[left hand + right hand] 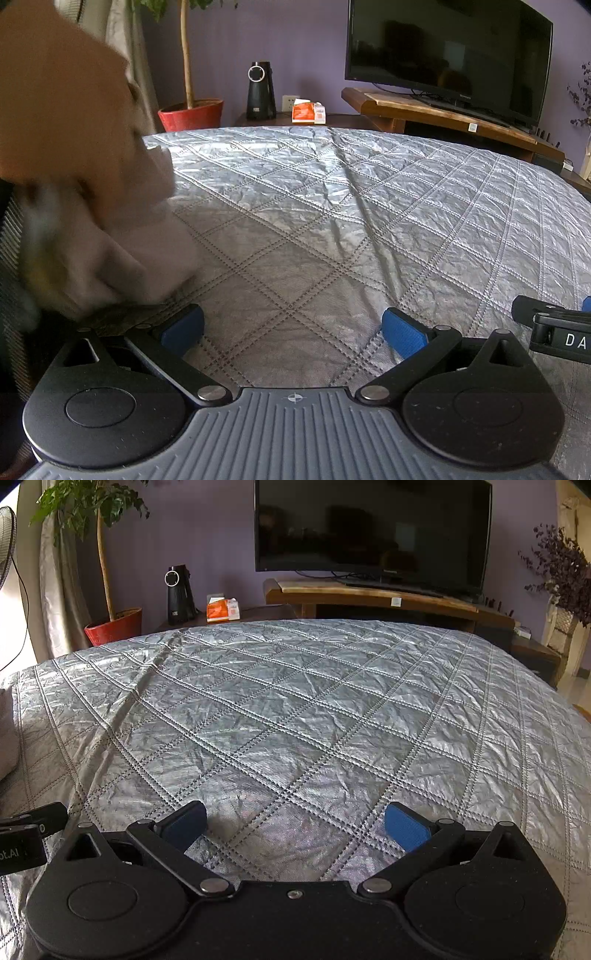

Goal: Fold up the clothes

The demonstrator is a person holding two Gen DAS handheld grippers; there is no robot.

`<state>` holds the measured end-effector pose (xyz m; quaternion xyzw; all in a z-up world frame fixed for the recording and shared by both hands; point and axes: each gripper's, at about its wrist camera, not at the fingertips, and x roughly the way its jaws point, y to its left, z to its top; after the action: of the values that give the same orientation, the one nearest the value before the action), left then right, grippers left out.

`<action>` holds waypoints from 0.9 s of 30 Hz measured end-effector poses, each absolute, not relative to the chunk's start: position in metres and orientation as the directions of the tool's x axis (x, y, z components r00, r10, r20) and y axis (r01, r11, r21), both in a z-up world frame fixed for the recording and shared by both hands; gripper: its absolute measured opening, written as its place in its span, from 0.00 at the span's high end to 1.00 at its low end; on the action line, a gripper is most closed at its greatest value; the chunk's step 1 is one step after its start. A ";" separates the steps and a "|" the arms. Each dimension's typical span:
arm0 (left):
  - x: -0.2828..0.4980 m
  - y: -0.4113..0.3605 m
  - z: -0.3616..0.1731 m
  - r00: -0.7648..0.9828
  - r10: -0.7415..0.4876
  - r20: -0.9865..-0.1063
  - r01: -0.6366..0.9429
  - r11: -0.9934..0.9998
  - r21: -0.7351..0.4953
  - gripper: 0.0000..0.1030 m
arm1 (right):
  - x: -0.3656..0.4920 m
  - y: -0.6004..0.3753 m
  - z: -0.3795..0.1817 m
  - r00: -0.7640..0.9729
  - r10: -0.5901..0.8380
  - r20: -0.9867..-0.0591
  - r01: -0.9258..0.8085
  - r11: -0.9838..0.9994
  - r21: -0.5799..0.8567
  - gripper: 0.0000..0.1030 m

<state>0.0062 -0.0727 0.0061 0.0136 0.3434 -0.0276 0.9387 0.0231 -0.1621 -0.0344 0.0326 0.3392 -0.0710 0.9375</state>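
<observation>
A blurred heap of pale and brown clothes (110, 236) lies on the left part of a bed, on its grey quilted cover (351, 221), just left of the left tongs (291, 332) and touching its left finger. Beyond the bed stand a television (373, 531) on a wooden stand (369, 594), a potted plant (110, 624) and a purple wall. Both the left tongs and the right tongs (295, 827) hover low over the cover, side by side, spread wide and holding nothing.
</observation>
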 end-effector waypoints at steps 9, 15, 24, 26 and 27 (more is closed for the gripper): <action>0.006 -0.072 0.006 0.762 -0.042 -0.646 0.061 0.998 0.007 0.00 | 0.023 -0.162 -0.035 0.760 -0.111 -0.641 0.155 0.988 0.013 0.00; 0.007 -0.072 0.006 0.762 -0.042 -0.646 0.061 0.998 0.006 0.00 | 0.023 -0.162 -0.035 0.760 -0.111 -0.640 0.155 0.988 0.013 0.00; 0.008 -0.072 0.005 0.762 -0.042 -0.646 0.061 0.998 0.006 0.00 | 0.023 -0.162 -0.035 0.760 -0.111 -0.640 0.155 0.988 0.013 0.00; 0.008 -0.072 0.005 0.762 -0.042 -0.646 0.061 0.998 0.006 0.00 | 0.024 -0.163 -0.034 0.760 -0.111 -0.640 0.155 0.988 0.013 0.00; 0.008 -0.072 0.005 0.762 -0.042 -0.646 0.061 0.998 0.006 0.00 | 0.024 -0.163 -0.034 0.760 -0.111 -0.640 0.155 0.988 0.013 0.00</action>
<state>0.0081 -0.0719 0.0052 0.0135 0.3436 -0.0275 0.9386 0.0237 -0.1627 -0.0344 0.0326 0.3390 -0.0711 0.9375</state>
